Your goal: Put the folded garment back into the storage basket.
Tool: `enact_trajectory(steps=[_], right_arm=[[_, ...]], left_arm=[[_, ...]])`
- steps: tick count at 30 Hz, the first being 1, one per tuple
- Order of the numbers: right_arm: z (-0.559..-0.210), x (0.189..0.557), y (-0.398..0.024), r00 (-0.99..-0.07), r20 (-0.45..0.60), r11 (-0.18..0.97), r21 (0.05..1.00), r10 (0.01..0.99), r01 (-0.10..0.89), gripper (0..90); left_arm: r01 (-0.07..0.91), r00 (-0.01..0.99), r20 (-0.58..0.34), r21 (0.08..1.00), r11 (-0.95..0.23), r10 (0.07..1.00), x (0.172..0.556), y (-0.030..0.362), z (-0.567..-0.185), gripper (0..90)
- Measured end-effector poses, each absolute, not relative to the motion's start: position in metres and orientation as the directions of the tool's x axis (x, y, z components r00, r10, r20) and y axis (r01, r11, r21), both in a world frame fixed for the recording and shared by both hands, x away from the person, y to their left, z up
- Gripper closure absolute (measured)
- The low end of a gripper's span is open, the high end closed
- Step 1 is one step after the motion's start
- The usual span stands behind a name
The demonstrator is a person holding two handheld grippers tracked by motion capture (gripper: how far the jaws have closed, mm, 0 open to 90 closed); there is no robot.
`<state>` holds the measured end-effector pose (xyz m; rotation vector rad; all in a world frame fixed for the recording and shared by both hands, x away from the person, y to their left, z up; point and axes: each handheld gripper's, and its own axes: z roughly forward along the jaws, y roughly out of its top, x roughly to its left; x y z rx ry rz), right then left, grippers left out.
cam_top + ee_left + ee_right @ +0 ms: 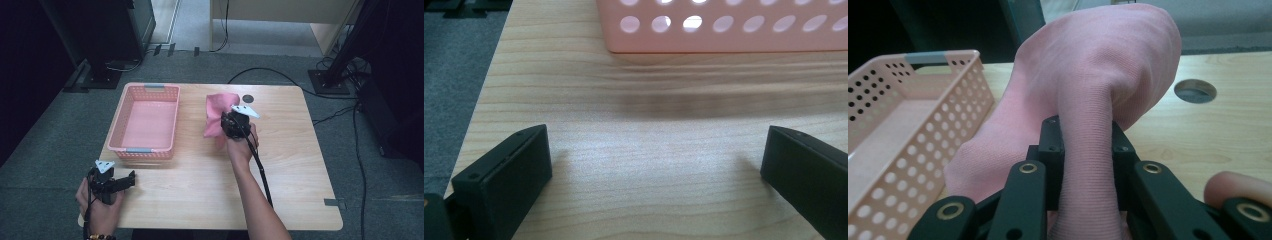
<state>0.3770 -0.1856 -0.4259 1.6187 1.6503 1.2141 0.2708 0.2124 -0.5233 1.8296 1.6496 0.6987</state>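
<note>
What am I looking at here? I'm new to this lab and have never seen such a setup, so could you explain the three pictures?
There is no robot arm: a person sits at a wooden table and holds a hand tool with two black jaws in each hand. The high view comes from a fixed camera above the table. The other two come from small cameras riding on the tools, each looking along its own jaws.

On the table stands a pink basket with perforated walls, empty as far as can be seen. The right gripper is shut on a pink cloth, pinching a fold of it, with the rest bunched above the jaws and hanging beside the basket. The left gripper sits at the near left corner, jaws wide open with nothing between them, pointing toward the basket.
</note>
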Motion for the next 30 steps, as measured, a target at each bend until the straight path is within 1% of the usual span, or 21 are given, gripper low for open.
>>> enact_trajectory(steps=[18,30], right_arm=[[-0.386,0.385,-0.152,-0.201,0.189,-0.077,0.884,0.961,0.462,76.7],[-0.372,0.389,-0.121,-0.246,0.183,-0.053,0.888,0.952,0.458,76.6]], left_arm=[[0.696,0.102,0.005,0.714,-0.075,0.995,0.271,0.212,-0.523,0.0],[0.696,0.102,0.005,0.714,-0.075,0.995,0.271,0.212,-0.523,0.0]])
